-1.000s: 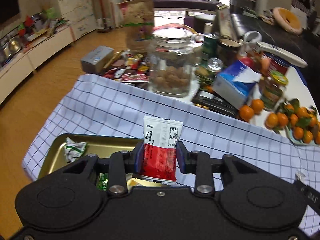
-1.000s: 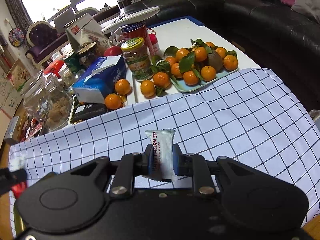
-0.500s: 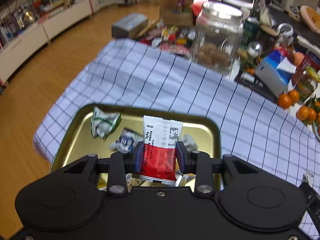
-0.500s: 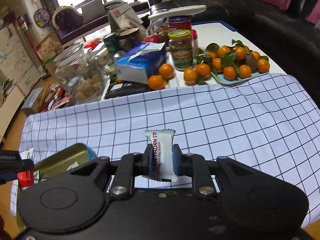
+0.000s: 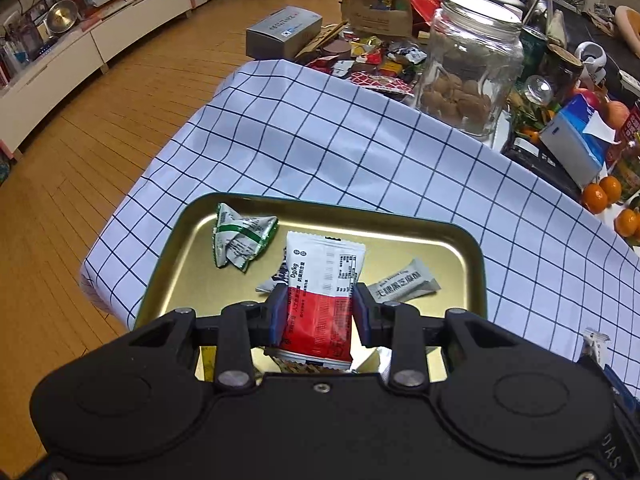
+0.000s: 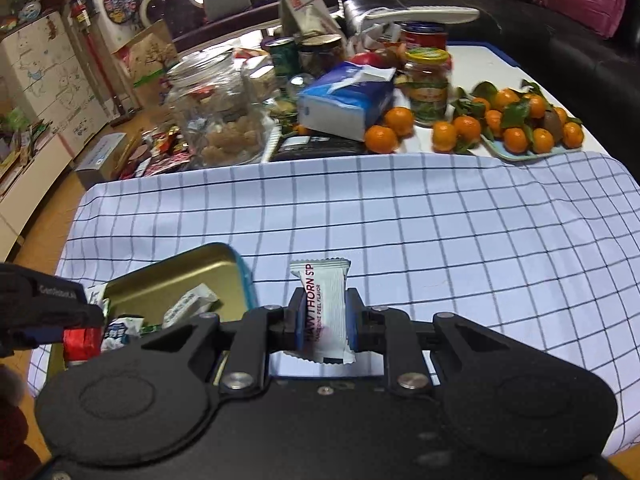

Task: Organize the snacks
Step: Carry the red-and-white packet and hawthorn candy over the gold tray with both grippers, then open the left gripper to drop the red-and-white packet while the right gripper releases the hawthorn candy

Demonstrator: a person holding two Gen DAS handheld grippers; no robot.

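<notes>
My left gripper [image 5: 318, 314] is shut on a red and white snack packet [image 5: 322, 288] and holds it over the gold metal tray [image 5: 474, 252]. The tray holds a green and white packet [image 5: 240, 236], a grey bar [image 5: 402, 284] and other wrappers. My right gripper [image 6: 323, 322] is shut on a white hawthorn strip packet [image 6: 326, 308], above the checked cloth just right of the tray [image 6: 172, 280]. The left gripper with its red packet [image 6: 80, 342] shows at the left edge of the right wrist view.
A glass jar of nuts [image 5: 468, 68], a blue tissue box [image 5: 576, 148], tins, a green-lidded jar [image 6: 428, 84] and a plate of tangerines [image 6: 524, 128] crowd the table's far side. Loose snack wrappers [image 5: 376, 60] lie beyond the cloth [image 6: 440, 216]. The wooden floor lies to the left.
My left gripper has moved in over the tray with the red packet still held. My right gripper has swung left toward the tray, still holding the hawthorn packet.
</notes>
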